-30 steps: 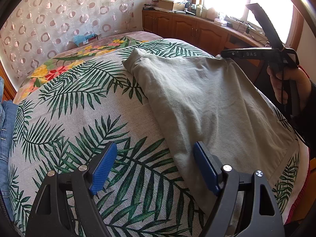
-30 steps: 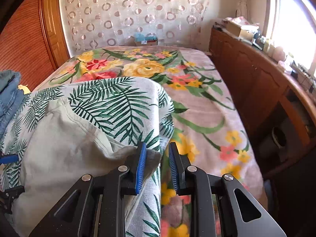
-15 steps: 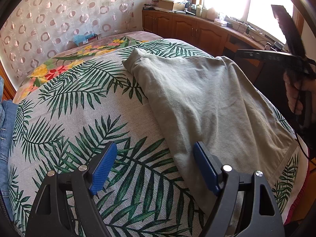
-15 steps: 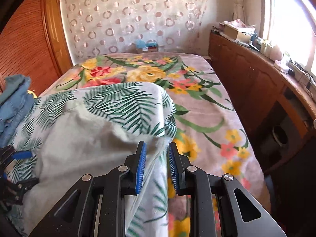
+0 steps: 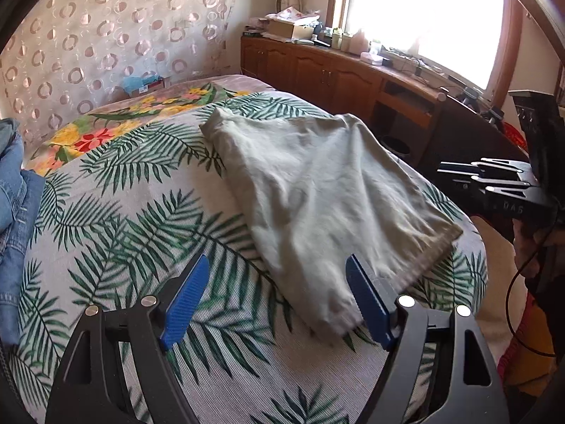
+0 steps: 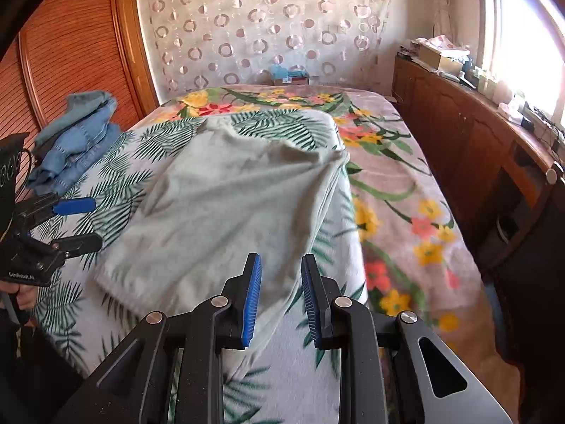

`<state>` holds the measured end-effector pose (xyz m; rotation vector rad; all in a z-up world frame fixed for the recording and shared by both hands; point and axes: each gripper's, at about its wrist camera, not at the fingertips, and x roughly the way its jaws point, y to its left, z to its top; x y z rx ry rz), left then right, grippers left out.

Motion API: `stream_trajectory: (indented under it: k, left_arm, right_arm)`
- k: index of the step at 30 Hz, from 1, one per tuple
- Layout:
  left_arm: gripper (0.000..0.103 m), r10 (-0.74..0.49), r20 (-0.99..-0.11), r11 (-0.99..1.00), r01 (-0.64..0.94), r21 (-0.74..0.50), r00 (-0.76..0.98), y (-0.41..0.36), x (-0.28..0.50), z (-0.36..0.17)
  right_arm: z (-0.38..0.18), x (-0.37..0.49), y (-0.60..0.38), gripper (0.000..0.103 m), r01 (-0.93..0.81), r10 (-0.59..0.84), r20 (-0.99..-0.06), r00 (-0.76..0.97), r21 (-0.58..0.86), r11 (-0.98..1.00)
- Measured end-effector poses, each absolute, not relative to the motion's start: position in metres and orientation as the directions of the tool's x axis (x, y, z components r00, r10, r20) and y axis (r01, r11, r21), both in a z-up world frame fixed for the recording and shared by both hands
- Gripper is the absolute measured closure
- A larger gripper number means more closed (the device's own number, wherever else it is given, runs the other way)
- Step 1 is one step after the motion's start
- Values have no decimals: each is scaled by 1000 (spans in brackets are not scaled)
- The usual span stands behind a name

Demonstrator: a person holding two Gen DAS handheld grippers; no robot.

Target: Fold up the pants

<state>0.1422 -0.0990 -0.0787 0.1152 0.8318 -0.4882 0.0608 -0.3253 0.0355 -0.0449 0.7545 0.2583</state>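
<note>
Palm-print cloth [image 5: 141, 219] over floral blanket [image 6: 406, 183]; denim pile [image 6: 74, 141] at edge; wooden cabinets [image 5: 317, 74] under window.

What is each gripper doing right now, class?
Left gripper: open, holding nothing, above the grey pants.
Right gripper: open, nothing gripped.

Your pants [image 6: 219, 208] smear with motion blur along the near hem — its edge can't be traced. The jeans [image 5: 14, 194] run off the left edge. Bright window [image 5: 423, 10] glare washes out the sill clutter.
</note>
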Motion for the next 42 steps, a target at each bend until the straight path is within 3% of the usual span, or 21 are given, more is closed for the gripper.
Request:
stream_trajectory:
  k: [1, 2, 13, 14, 17, 18, 25, 27, 35, 42]
  left_arm:
    - [23, -371, -736, 883, 460, -91, 566, -99, 140, -80]
    - [23, -372, -739, 883, 460, -94, 562, -100, 137, -82]
    - [43, -395, -769, 874, 464, -146, 502, -105, 125, -101]
    - [45, -396, -769, 872, 467, -145, 501, -105, 124, -101]
    - [46, -392, -775, 872, 468, -143, 495, -108, 124, -104]
    - [46, -393, -776, 872, 466, -146, 492, -108, 124, -105]
    - [46, -392, -774, 874, 464, -145, 497, -108, 122, -104]
    - [53, -402, -770, 867, 476, -146, 495, -110, 120, -104]
    - [83, -434, -760, 849, 503, -165, 484, -113, 111, -100]
    - [89, -442, -739, 849, 502, -162, 508, -109, 106, -92]
  right_arm:
    - [38, 57, -324, 69, -245, 213, -685, 696, 52, 968]
    - [38, 53, -322, 67, -245, 210, -686, 697, 48, 968]
    - [29, 29, -315, 67, -241, 234, -698, 677, 89, 966]
    - [29, 30, -315, 68, -237, 232, -697, 678, 91, 967]
    - [30, 28, -313, 89, -239, 233, -693, 683, 90, 967]
    - [31, 27, -313, 91, -245, 239, -689, 684, 91, 965]
    - [30, 23, -307, 95, -251, 227, -695, 682, 69, 966]
    - [27, 25, -308, 95, -246, 227, -701, 676, 75, 966]
    - [33, 24, -313, 71, -221, 216, -675, 706, 80, 972]
    - [22, 33, -314, 67, -187, 208, -679, 704, 105, 977]
